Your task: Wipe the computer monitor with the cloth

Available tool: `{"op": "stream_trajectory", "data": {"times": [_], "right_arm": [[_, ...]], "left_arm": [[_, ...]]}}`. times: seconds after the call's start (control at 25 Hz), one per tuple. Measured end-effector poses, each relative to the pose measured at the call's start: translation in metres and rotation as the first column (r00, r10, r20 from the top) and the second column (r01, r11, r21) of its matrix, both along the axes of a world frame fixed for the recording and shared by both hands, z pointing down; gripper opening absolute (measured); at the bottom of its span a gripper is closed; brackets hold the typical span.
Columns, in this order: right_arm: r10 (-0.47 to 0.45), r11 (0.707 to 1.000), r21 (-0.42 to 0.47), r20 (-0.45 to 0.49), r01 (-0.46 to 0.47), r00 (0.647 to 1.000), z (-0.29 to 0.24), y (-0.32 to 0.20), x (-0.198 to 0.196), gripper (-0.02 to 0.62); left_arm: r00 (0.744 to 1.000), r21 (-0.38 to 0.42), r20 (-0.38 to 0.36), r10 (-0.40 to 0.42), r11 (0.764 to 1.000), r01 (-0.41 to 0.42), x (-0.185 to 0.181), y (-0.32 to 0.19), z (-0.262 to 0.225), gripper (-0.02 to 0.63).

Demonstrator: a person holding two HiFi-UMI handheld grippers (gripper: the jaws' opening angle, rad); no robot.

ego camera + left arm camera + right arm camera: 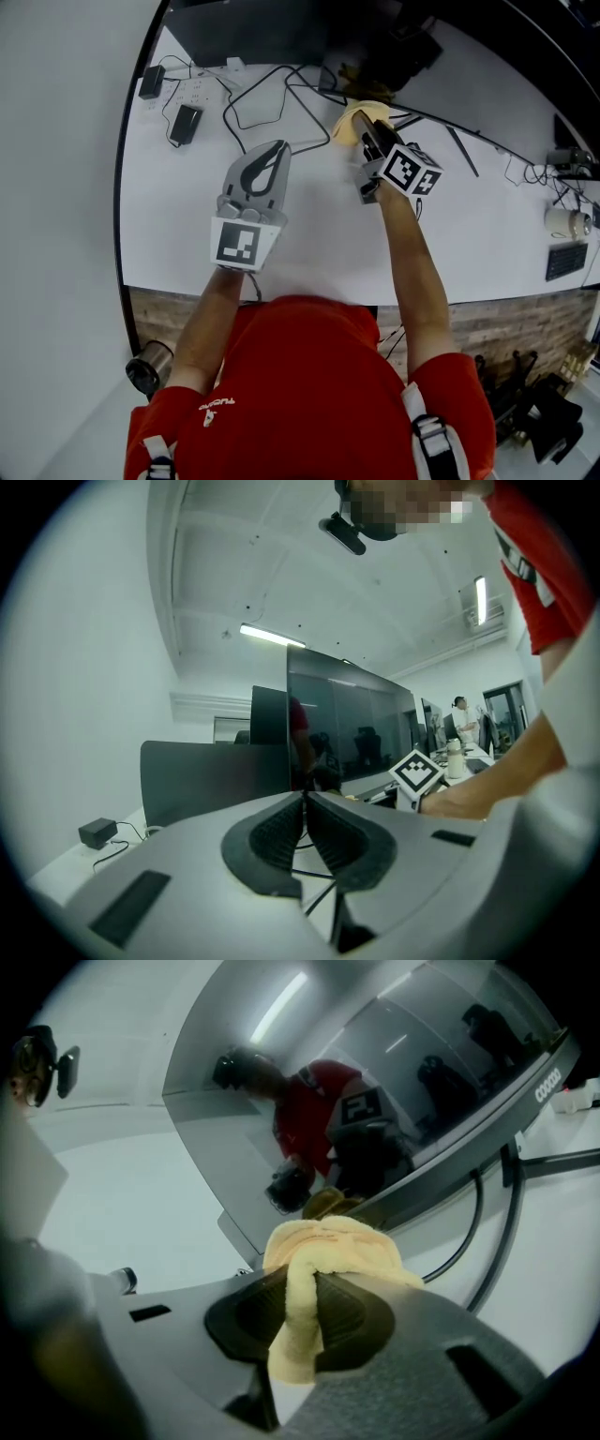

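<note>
One yellow cloth point(330, 1244) is pinched in my right gripper point(301, 1277). Its bunched end points far, near the bottom edge of the monitor point(394, 1082). My left gripper point(305, 806) has its jaws pressed together on nothing.

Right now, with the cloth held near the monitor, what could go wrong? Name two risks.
1. The right gripper pinches only a fold of the cloth; it might slip out, letting hard jaw tips touch the monitor.
2. Cables lie under the monitor's lower edge; a low wipe could snag them.
</note>
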State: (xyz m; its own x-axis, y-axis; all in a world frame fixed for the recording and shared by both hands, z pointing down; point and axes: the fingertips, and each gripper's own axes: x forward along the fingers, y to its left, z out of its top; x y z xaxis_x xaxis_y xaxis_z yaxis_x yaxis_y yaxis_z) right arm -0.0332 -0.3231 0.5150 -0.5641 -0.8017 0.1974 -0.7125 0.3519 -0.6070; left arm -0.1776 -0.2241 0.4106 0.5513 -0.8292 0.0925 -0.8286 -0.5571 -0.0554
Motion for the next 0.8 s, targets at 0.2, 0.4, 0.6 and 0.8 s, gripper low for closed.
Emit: {"op": "stream_trajectory", "data": {"times": [0.2, 0.4, 0.6, 0.8], "right_arm": [[-0.036, 0.999, 0.003, 0.007, 0.036, 0.999, -0.001, -0.004, -0.036, 0.066], [-0.082, 0.997, 0.009, 0.005, 0.082, 0.997, -0.001, -0.009, -0.072, 0.066], [-0.140, 0.990, 0.008, 0.000, 0.140, 0.990, -0.002, -0.008, -0.106, 0.066], [-0.221, 0.975, 0.025, -0.042, 0.222, 0.974, -0.005, 0.006, -0.134, 0.066]], "left_arm": [[1.000, 0.002, -0.004, -0.012, 1.000, 0.012, -0.019, 0.001, 0.000, 0.015], [1.000, 0.004, -0.002, -0.029, 1.000, 0.029, -0.036, 0.000, 0.000, 0.015], [0.999, 0.003, 0.000, -0.050, 0.999, 0.050, -0.051, 0.003, -0.001, 0.015], [0.998, 0.004, 0.001, -0.068, 0.998, 0.068, -0.059, 0.005, -0.002, 0.015]]}}
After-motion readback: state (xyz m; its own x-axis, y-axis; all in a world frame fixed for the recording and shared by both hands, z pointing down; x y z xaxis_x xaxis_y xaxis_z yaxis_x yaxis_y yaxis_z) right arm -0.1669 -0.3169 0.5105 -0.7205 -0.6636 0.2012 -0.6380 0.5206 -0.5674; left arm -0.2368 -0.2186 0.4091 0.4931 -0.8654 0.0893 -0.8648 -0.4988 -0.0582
